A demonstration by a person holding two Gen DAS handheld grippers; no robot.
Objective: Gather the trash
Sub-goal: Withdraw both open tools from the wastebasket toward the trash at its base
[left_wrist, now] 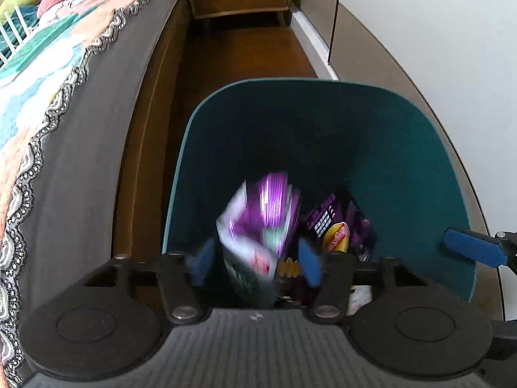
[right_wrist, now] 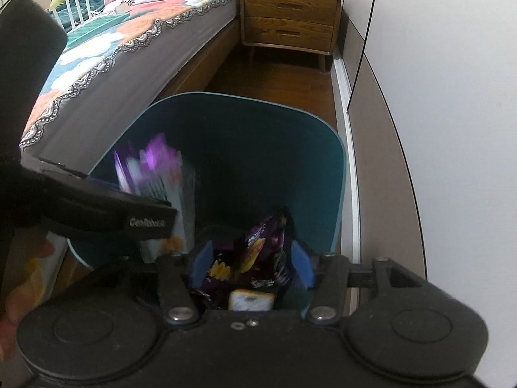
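Observation:
A teal bin [left_wrist: 404, 148] stands on the floor between the bed and the wall, with several snack wrappers in its bottom. My left gripper [left_wrist: 255, 263] hangs over its near rim, open. A purple and white wrapper [left_wrist: 261, 220], blurred, is in the bin just beyond its blue fingers and free of the pads. In the right wrist view the same wrapper [right_wrist: 155, 174] shows beside the left gripper's black housing [right_wrist: 129, 216]. My right gripper [right_wrist: 252, 266] is open over the bin [right_wrist: 258, 123], and a dark purple wrapper [right_wrist: 265, 242] lies below its fingers.
A bed [right_wrist: 129, 55] with a patterned cover and grey mattress runs along the left. A wooden nightstand [right_wrist: 290, 19] stands at the far end of the narrow wooden floor [left_wrist: 245, 55]. A white wall [right_wrist: 436, 97] closes the right side. A hand [right_wrist: 16, 294] shows at the left edge.

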